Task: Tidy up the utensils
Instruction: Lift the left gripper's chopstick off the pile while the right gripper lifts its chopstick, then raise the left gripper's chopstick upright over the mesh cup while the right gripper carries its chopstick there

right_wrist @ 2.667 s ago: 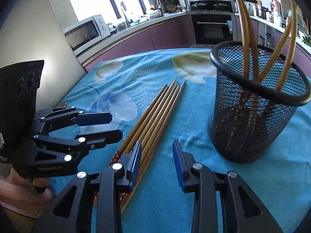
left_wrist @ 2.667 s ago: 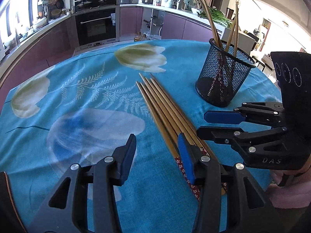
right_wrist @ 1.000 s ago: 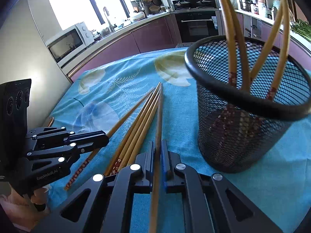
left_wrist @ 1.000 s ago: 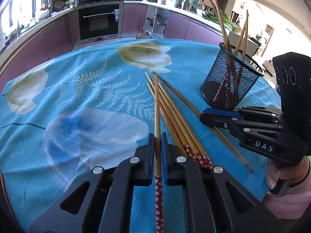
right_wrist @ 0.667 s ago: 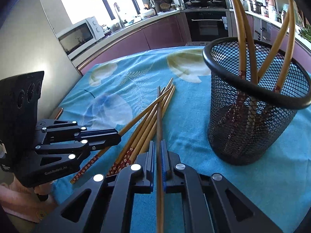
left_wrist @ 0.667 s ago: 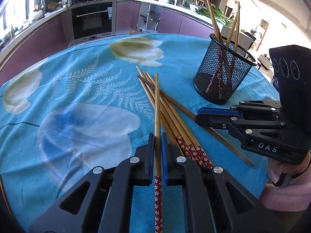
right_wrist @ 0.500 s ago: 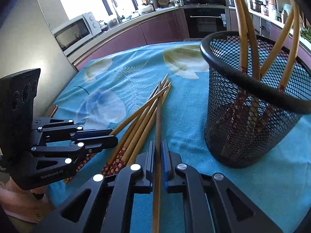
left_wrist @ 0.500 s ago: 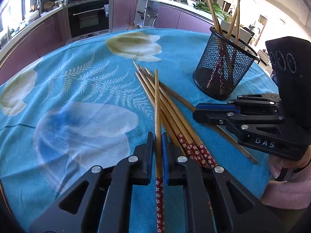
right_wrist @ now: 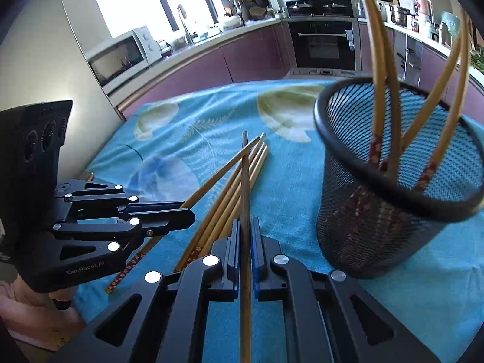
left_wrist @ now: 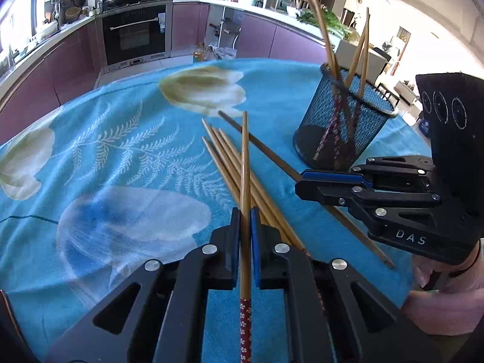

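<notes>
My left gripper (left_wrist: 245,211) is shut on a bamboo chopstick (left_wrist: 245,157) whose red patterned end points back toward the camera. Beside it my right gripper (left_wrist: 299,183) is shut on a second chopstick (left_wrist: 266,151) that slants across the cloth. In the right wrist view the right gripper (right_wrist: 245,224) pinches that chopstick (right_wrist: 245,175), with the left gripper (right_wrist: 189,214) at its left. Several loose chopsticks (left_wrist: 225,166) (right_wrist: 227,202) lie together on the cloth under both. The black mesh holder (left_wrist: 341,139) (right_wrist: 378,227) stands upright at the right with several chopsticks in it.
A blue cloth with tulip prints (left_wrist: 121,151) covers the round table. A hand in a pink sleeve (left_wrist: 438,308) grips the right tool. Purple kitchen cabinets, an oven (left_wrist: 133,39) and a microwave (right_wrist: 121,57) lie beyond the table's far edge.
Both grippers stood open over the bundle at first, then each closed on one chopstick and drew it out of line. Over the last second they barely moved.
</notes>
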Demonstrator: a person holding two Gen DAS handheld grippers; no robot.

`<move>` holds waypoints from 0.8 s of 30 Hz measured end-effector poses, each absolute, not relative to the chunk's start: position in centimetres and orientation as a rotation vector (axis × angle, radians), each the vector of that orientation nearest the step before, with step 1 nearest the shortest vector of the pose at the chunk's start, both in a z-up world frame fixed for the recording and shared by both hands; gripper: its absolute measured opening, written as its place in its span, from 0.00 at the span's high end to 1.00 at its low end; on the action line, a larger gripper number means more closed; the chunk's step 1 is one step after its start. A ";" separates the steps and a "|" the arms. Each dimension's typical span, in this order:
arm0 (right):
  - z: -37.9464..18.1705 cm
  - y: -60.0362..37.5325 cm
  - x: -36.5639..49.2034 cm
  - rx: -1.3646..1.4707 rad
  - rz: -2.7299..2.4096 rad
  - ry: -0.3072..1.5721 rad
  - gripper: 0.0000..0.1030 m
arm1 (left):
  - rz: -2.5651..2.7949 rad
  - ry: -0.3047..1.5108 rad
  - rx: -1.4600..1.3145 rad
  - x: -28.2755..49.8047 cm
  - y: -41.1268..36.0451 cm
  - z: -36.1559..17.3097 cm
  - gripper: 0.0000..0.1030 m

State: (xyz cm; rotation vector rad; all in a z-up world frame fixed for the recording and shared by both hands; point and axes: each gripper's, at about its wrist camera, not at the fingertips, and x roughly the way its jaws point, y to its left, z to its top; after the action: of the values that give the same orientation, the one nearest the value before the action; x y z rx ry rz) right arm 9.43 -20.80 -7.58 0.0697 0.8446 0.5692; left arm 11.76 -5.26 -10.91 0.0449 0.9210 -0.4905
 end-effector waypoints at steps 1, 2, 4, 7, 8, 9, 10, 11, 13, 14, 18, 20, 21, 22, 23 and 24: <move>-7.1 -21.1 9.2 0.073 0.573 0.831 0.94 | -0.495 0.910 0.039 11.6 -5.1 -10.4 0.93; -6.7 -21.3 8.9 0.077 0.577 0.817 0.94 | -0.503 0.898 0.033 11.5 -5.0 -9.9 0.93; -5.6 -22.0 8.3 0.084 0.581 0.782 0.94 | -0.526 0.874 0.016 11.2 -4.8 -8.7 0.93; -4.2 -23.0 7.6 0.094 0.578 0.737 0.94 | -0.560 0.834 0.000 10.6 -4.7 -6.9 0.93; -3.8 -23.3 7.4 0.096 0.576 0.725 0.94 | -0.573 0.821 -0.007 10.4 -4.6 -6.3 0.93; -3.4 -23.6 7.2 0.100 0.574 0.710 0.94 | -0.581 0.810 -0.010 10.2 -4.6 -5.8 0.93; -3.1 -24.0 7.1 0.106 0.572 0.700 0.94 | -0.591 0.800 -0.013 10.0 -4.5 -5.2 0.93; -2.9 -24.2 7.0 0.111 0.571 0.691 0.94 | -0.602 0.791 -0.019 9.7 -4.4 -4.8 0.93; -2.3 -24.8 6.7 0.125 0.568 0.672 0.94 | -0.622 0.773 -0.030 9.3 -4.3 -3.8 0.93; -2.1 -25.1 6.6 0.131 0.566 0.663 0.94 | -0.629 0.764 -0.034 9.1 -4.2 -3.4 0.93; -1.3 -26.2 6.2 0.154 0.568 0.630 0.94 | -0.648 0.738 -0.046 8.6 -4.1 -2.3 0.93; -0.8 -26.7 6.0 0.158 0.566 0.612 0.94 | -0.663 0.726 -0.054 8.4 -4.0 -1.6 0.93; -0.6 -26.8 6.0 0.158 0.564 0.604 0.94 | -0.666 0.717 -0.055 8.3 -4.0 -1.4 0.93; -0.5 -27.1 6.0 0.159 0.564 0.595 0.94 | -0.668 0.709 -0.055 8.2 -4.0 -1.0 0.93; -0.2 -27.3 6.0 0.160 0.563 0.587 0.94 | -0.673 0.700 -0.056 8.2 -4.0 -0.8 0.93; 0.2 -27.5 5.9 0.161 0.563 0.574 0.94 | -0.679 0.691 -0.059 8.1 -4.1 -0.4 0.93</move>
State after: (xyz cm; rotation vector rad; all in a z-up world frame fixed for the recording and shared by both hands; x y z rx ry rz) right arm 5.93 -27.46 0.16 0.1614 0.5737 0.5629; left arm 8.12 -4.05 -0.36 -0.0590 0.6913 -0.6790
